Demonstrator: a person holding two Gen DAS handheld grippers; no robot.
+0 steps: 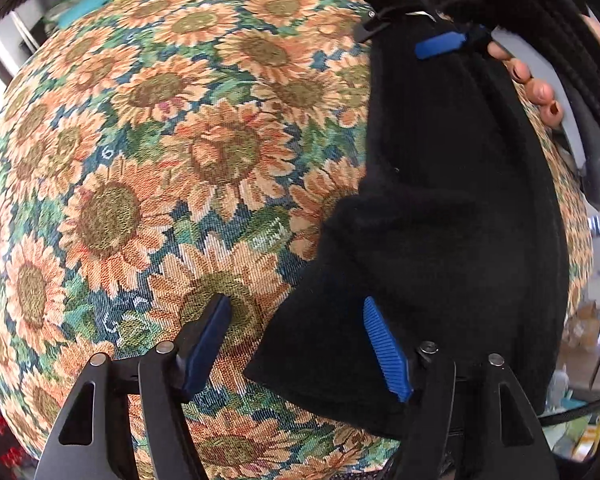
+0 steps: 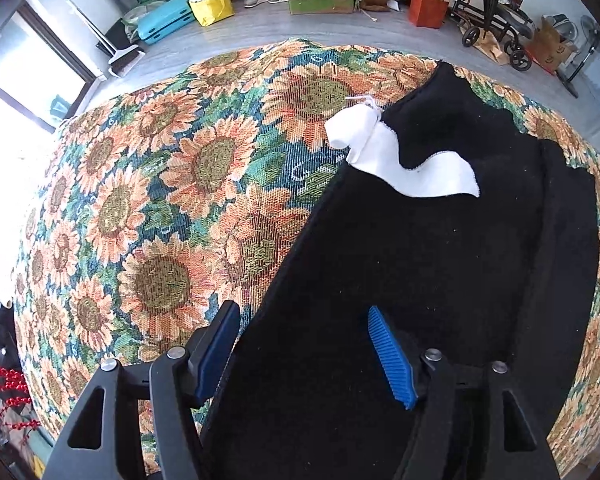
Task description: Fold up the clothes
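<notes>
Black garment (image 2: 440, 264) spread along the sunflower-patterned worktop (image 2: 172, 208), lying as a long narrow band with doubled edges down its far side, so apparently already folded once lengthwise. White pocket lining (image 2: 416, 168) turned out near the far end, ahead of the right fingers. Right gripper (image 2: 306, 354) pointing steeply down over the near end of the cloth, fingers wide apart: one blue pad (image 2: 392, 360) above the black fabric, the other just off its edge over the sunflower cloth, nothing pinched between them. Left gripper (image 1: 300, 344) likewise pointing down with fingers spread wide, straddling a loose corner of the garment: one pad over black cloth, the other over bare worktop, no grip visible. In the left wrist view, the other gripper and the hand (image 1: 536, 88) carrying it visible farther along the same band. Judged stage: midway, with the lengthwise fold laid and both ends let go. Probably left: tucking the white lining in, smoothing the stray corner, then bringing one end over the other to make a compact stack.
</notes>
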